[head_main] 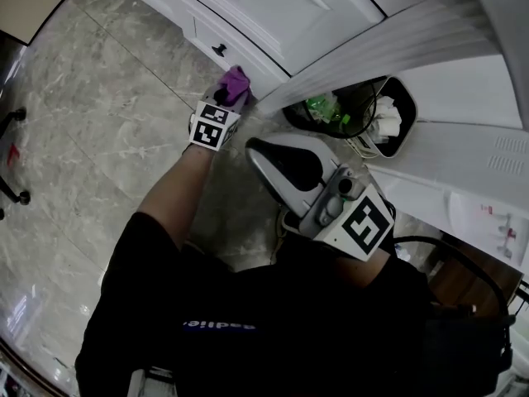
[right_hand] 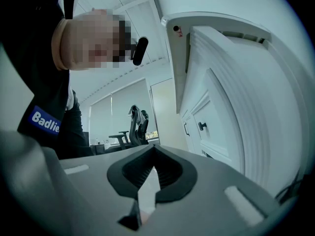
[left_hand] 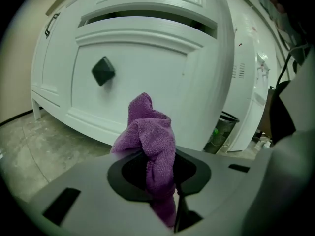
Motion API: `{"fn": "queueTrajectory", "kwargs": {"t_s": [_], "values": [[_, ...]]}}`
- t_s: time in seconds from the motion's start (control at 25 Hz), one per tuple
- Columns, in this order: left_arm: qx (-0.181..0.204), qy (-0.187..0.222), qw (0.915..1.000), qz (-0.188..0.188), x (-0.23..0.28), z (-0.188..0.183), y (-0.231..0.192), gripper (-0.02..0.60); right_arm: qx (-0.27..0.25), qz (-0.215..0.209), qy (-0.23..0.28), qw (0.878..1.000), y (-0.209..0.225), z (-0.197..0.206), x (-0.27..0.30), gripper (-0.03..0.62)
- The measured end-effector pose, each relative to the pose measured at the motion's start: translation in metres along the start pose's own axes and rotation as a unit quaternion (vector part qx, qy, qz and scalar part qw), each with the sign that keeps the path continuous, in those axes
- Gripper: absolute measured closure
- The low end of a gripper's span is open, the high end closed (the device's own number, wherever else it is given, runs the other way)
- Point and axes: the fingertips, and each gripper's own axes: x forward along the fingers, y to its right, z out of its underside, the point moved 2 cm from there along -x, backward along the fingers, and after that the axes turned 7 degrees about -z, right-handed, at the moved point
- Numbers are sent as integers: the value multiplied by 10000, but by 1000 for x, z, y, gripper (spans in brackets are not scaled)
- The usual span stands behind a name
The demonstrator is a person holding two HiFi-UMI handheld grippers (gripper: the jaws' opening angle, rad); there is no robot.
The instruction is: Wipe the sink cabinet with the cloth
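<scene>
An office fitted with home-style furniture: a white panelled cabinet (left_hand: 147, 77) with a black knob (left_hand: 103, 71) stands on glossy marble-look floor tiles (head_main: 91, 114) near a waste bin (left_hand: 227, 127). Left of centre in the right gripper view, swivel office chairs (right_hand: 135, 124) stand before tall windows (right_hand: 118, 114).

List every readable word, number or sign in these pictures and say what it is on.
Shirt patch: a badge, left unread.
Appliance sticker: too small to read.
Marker cubes: square patterns, no words.
Nothing else carries text.
</scene>
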Motion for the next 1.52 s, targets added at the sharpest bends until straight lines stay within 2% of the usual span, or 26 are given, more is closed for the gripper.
{"fn": "queueTrajectory", "kwargs": {"t_s": [0.16, 0.32, 0.56, 0.68, 0.8, 0.92, 1.04, 1.28, 1.52], "values": [[51, -20, 9991, 429, -5, 4, 42, 497, 7, -128, 108, 9999, -5, -5, 10, 597], [41, 20, 9985, 553, -21, 2, 58, 497, 23, -167, 172, 9997, -8, -9, 18, 597], [49, 294, 9992, 278, -58, -6, 40, 497, -105, -205, 269, 9994, -11, -13, 34, 597], [94, 450, 9988, 165, -88, -18, 20, 497, 19, -395, 317, 9987, -17, -11, 50, 597], [161, 640, 9978, 18, -119, -39, -2, 497, 182, -410, 307, 9985, -21, -10, 60, 597], [-38, 767, 9968, -242, -165, -66, -23, 497, 204, -366, 106, 9991, -26, -12, 66, 597], [-347, 801, 9951, -454, -218, -101, -24, 497, 424, -84, -189, 9989, -34, -31, 67, 597], [-646, 1164, 9893, -593, -328, -211, 10, 497, 547, -107, -612, 9966, -72, -135, 52, 597], [-789, 1418, 9844, -681, -433, -312, 51, 497, 754, 104, -804, 9938, -96, -223, 29, 597]]}}
